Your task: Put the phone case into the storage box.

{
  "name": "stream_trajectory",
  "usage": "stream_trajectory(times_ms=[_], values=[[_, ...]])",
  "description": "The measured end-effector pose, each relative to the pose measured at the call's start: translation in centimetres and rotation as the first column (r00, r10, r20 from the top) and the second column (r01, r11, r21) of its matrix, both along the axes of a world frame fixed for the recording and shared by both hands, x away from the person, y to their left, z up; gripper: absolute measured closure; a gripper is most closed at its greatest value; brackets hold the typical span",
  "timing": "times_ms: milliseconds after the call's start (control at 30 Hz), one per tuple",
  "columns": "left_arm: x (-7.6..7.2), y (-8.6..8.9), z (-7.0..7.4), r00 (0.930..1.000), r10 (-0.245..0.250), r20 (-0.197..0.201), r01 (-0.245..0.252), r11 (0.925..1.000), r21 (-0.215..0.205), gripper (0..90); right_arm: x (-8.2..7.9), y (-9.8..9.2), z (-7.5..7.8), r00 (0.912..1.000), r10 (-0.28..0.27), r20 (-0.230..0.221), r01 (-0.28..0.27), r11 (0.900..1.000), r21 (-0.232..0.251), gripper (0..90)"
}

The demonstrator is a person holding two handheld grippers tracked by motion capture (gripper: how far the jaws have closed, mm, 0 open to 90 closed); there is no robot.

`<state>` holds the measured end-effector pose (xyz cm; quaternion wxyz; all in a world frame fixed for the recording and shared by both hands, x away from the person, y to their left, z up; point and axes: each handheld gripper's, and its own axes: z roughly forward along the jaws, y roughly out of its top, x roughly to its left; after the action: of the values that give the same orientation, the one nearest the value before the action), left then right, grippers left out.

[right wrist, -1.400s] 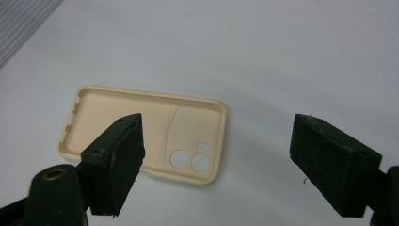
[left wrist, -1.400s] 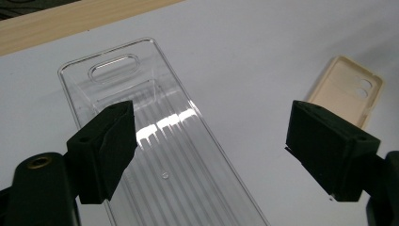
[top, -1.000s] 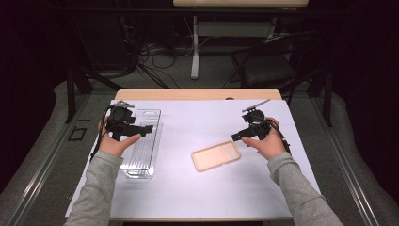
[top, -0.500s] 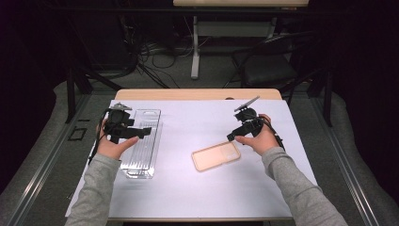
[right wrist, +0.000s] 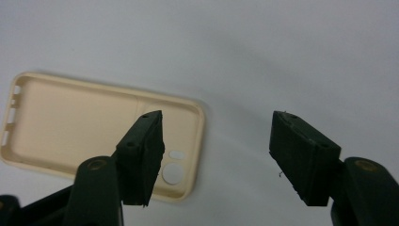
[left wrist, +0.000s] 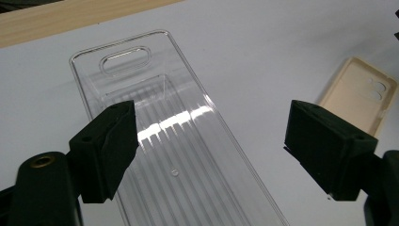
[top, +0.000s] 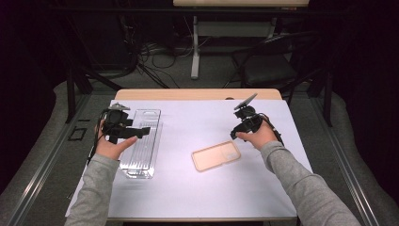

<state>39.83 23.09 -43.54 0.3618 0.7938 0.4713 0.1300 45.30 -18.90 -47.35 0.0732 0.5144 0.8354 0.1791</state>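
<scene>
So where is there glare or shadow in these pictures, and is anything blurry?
Left gripper view: bright glare streaks on the clear tray, jaws sharp. Right gripper view: soft vignette at the corners, phone case crisp with a thin shadow at its right end. High view: table well lit, surroundings dark.

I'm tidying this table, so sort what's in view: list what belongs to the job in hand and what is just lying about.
In the job:
- beige phone case
- clear plastic tray
- right hand-held gripper, jaws just closing, nothing between them yet
- left hand-held gripper, open over the tray

Lying about:
- black chair
- floor cables
</scene>
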Motion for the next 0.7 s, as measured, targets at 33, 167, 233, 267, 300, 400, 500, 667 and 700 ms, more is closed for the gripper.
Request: stream_trajectory(times_ms=[33,167,233,267,300,400,500,667,700], values=[[0.0,0.0,0.0,1.0000,0.000,0.000,0.000,1.0000,0.001,17.9,0.2,-0.1,-0.4,1.0000,0.005,0.002,-0.005,1.000,-0.013,38.4],[0.0,0.0,0.0,1.0000,0.000,-0.001,0.000,1.0000,0.001,17.9,0.5,-0.2,-0.8,0.9998,-0.003,-0.019,0.002,0.999,-0.035,42.0],[0.0,0.0,0.0,1.0000,0.002,0.000,-0.002,1.0000,-0.001,17.9,0.6,-0.3,-0.9,0.9989,-0.011,-0.045,0.009,0.999,-0.053,43.0],[0.0,0.0,0.0,1.0000,0.002,0.001,-0.002,1.0000,0.001,17.9,0.7,-0.3,-1.2,0.9989,-0.020,-0.042,0.018,0.999,-0.051,44.0],[0.0,0.0,0.0,1.0000,0.002,0.001,-0.002,1.0000,0.001,17.9,0.7,-0.3,-1.2,0.9989,-0.020,-0.042,0.018,0.999,-0.051,44.0],[0.0,-0.1,-0.1,1.0000,-0.001,-0.004,0.001,1.0000,0.007,17.9,0.7,-0.2,-1.4,0.9971,-0.031,-0.070,0.027,0.998,-0.063,46.5],[0.1,-0.2,-0.2,1.0000,-0.002,-0.002,0.002,0.9999,0.010,17.9,0.7,-0.1,-1.5,0.9976,-0.022,-0.066,0.018,0.998,-0.064,48.2],[0.0,-0.3,-0.2,1.0000,-0.001,-0.004,0.001,1.0000,0.008,17.9,0.5,0.4,-2.1,0.9983,-0.020,-0.054,0.015,0.997,-0.079,51.3],[0.0,-0.3,-0.2,1.0000,-0.001,-0.004,0.001,1.0000,0.008,17.9,0.5,0.4,-2.1,0.9983,-0.020,-0.054,0.015,0.997,-0.079,51.3]])
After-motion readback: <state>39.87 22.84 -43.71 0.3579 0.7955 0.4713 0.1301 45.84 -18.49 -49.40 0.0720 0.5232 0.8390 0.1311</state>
